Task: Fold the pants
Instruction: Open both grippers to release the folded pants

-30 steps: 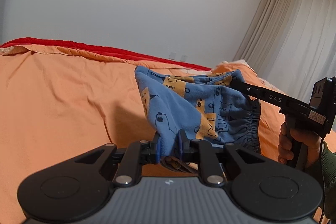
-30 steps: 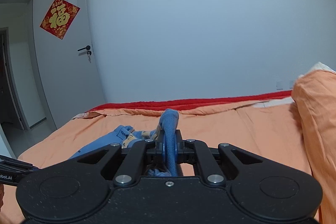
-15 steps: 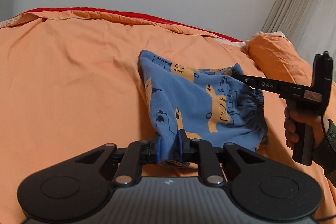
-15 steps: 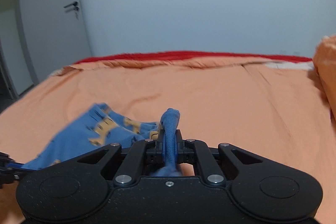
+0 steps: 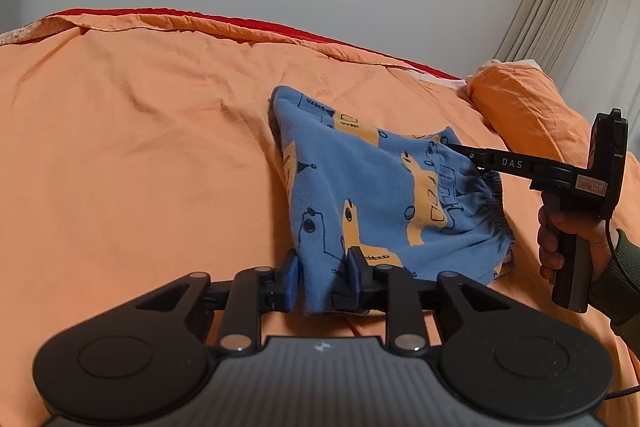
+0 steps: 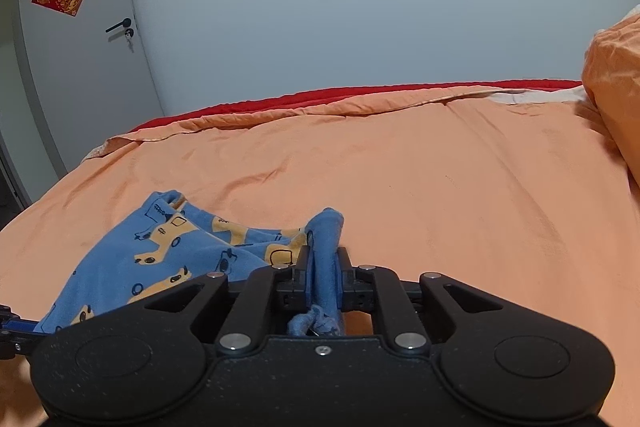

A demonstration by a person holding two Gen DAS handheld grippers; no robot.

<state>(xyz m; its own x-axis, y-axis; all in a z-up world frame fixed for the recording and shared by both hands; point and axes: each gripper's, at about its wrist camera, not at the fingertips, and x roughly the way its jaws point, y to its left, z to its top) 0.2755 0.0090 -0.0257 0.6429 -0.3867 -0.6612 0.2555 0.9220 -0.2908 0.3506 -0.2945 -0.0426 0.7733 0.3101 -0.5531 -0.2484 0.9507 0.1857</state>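
— Where are the pants?

— Folded on the orange bed, waistband toward the pillow.

— And the left gripper?

— Its jaws are opening. A fold of blue cloth sits between them, against the right pad and clear of the left.

— The right gripper?

— Its jaws are opening too, with a bunched edge of the pants between them; it seems still pinched, though the view is tight. A hand holds its handle.
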